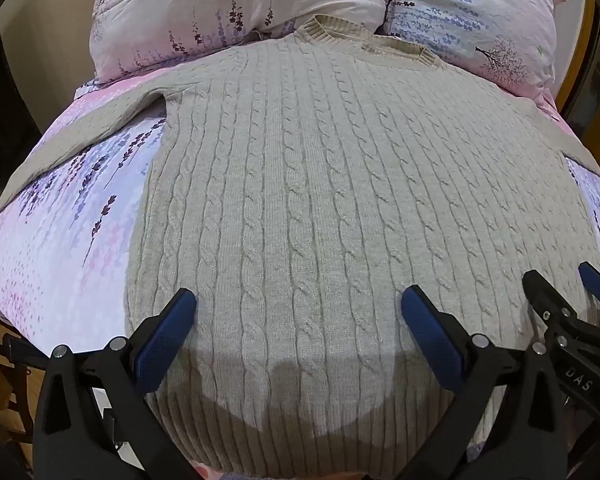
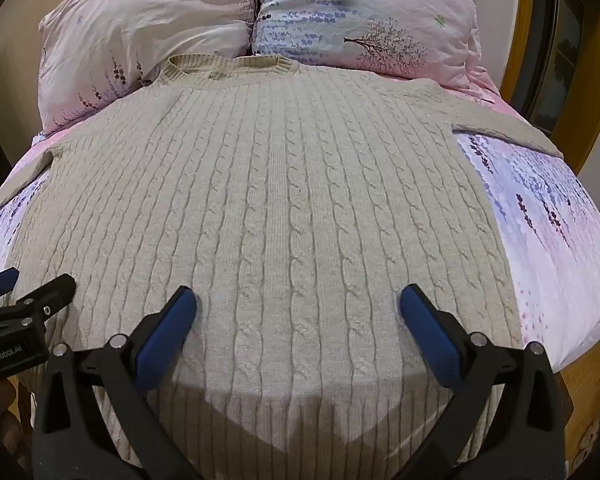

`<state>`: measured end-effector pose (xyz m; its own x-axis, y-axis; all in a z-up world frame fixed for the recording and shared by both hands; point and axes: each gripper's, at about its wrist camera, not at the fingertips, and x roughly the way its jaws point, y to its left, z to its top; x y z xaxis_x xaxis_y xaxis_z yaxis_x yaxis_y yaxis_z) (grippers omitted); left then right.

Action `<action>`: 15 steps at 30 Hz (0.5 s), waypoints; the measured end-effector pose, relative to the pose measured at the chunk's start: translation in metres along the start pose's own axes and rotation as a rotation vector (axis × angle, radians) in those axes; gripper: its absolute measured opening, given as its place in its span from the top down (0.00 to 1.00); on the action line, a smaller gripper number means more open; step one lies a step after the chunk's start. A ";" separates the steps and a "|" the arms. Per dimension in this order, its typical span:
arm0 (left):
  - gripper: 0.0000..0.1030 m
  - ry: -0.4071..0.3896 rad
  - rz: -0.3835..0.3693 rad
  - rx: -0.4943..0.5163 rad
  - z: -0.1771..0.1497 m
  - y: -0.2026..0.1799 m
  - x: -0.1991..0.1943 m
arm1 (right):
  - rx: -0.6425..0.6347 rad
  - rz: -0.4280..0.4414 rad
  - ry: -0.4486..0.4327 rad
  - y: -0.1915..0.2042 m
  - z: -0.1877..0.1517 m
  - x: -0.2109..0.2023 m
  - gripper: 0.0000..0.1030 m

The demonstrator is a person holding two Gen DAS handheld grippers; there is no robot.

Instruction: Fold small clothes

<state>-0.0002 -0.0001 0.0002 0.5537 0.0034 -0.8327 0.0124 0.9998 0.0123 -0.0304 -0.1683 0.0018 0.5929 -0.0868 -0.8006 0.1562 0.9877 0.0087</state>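
A beige cable-knit sweater (image 1: 308, 184) lies flat on the bed, collar at the far end by the pillows, ribbed hem nearest me. It also shows in the right wrist view (image 2: 276, 200). One sleeve (image 1: 80, 140) stretches out to the left, the other (image 2: 512, 124) to the right. My left gripper (image 1: 298, 304) is open and empty, hovering over the hem's left-middle part. My right gripper (image 2: 298, 302) is open and empty over the hem's right-middle part; it also shows at the right edge of the left wrist view (image 1: 560, 284).
The bed has a pink and lilac floral sheet (image 1: 60, 232). Two floral pillows (image 2: 148, 32) (image 2: 364, 16) lie at the head. A wooden bed frame (image 2: 524, 40) runs along the right side. The left gripper's body (image 2: 20, 312) sits at the left edge.
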 end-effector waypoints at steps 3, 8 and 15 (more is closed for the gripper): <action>0.01 0.001 -0.002 -0.001 0.000 0.000 0.000 | 0.001 0.000 0.002 0.000 0.000 0.000 0.02; 0.01 0.003 -0.001 -0.001 0.000 0.000 0.000 | 0.001 0.000 0.004 0.000 0.000 0.000 0.02; 0.01 0.002 -0.001 -0.001 0.000 0.000 0.000 | 0.000 0.000 0.006 0.000 0.000 0.000 0.02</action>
<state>-0.0002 -0.0001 0.0000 0.5517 0.0024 -0.8341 0.0117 0.9999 0.0107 -0.0300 -0.1683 0.0015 0.5884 -0.0860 -0.8040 0.1559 0.9877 0.0084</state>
